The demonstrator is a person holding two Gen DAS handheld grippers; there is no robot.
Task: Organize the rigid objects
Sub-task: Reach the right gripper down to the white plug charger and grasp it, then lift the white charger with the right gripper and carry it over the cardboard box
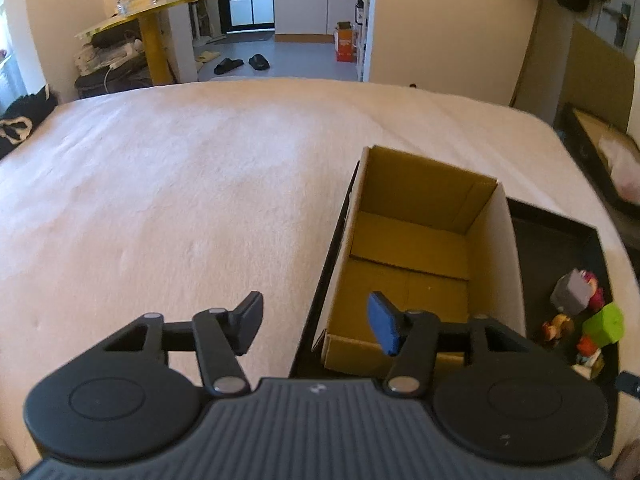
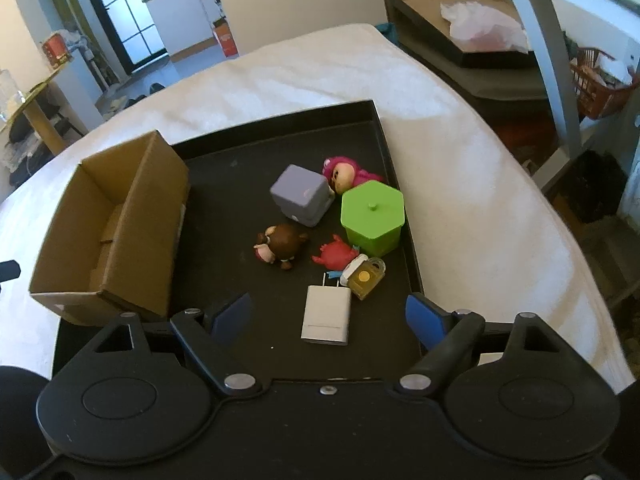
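A black tray (image 2: 280,136) lies on a white bed. An open, empty cardboard box (image 2: 108,216) stands at its left; it also shows in the left wrist view (image 1: 416,240). On the tray lie a grey cube (image 2: 300,194), a pink figure (image 2: 346,174), a green hexagonal box (image 2: 372,216), a brown figure (image 2: 282,246), a red figure (image 2: 336,256), a small yellow bottle (image 2: 366,276) and a white charger (image 2: 326,314). My right gripper (image 2: 328,318) is open, its fingers either side of the charger. My left gripper (image 1: 318,326) is open and empty above the box's near left corner.
The white bed (image 1: 160,184) spreads wide to the left. Another black tray with a plastic bag (image 2: 484,28) sits beyond the bed's right edge. A yellow side table (image 1: 152,24) and slippers (image 1: 240,64) are on the floor beyond.
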